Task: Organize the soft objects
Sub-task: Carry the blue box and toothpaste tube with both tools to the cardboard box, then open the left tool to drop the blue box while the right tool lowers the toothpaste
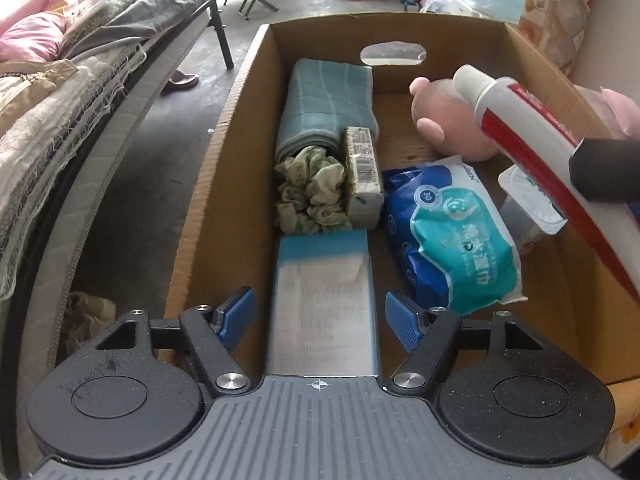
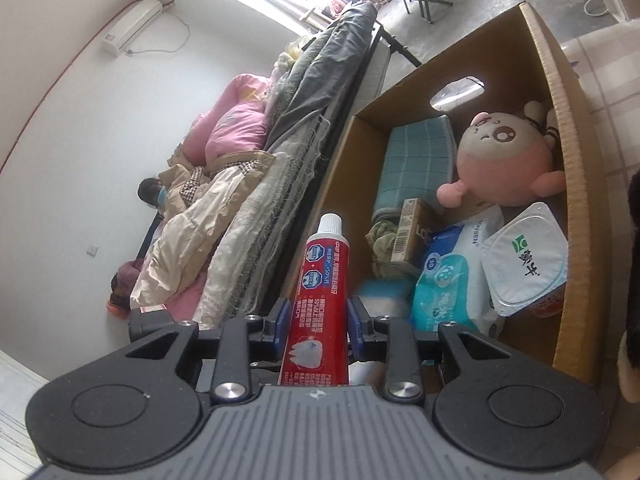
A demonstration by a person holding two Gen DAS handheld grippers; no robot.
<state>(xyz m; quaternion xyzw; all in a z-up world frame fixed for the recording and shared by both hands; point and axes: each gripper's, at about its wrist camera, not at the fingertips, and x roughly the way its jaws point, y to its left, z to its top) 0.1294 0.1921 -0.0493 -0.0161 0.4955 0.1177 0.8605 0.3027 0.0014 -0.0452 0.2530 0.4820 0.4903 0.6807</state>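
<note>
The open brown cardboard box (image 1: 224,152) stands on the grey concrete floor (image 1: 132,184). It stands just beside a metal-framed bed (image 1: 60,128) heaped with bedding.

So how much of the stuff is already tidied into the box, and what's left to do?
Lots is already in the cardboard box: the folded blue towel, the green cloth, the wipes pack, the pink plush toy and a yogurt cup. The right gripper holds the toothpaste tube, not yet put down. A blue-and-white pack sits between the open fingers of the left gripper. Nothing else waiting shows.
</note>
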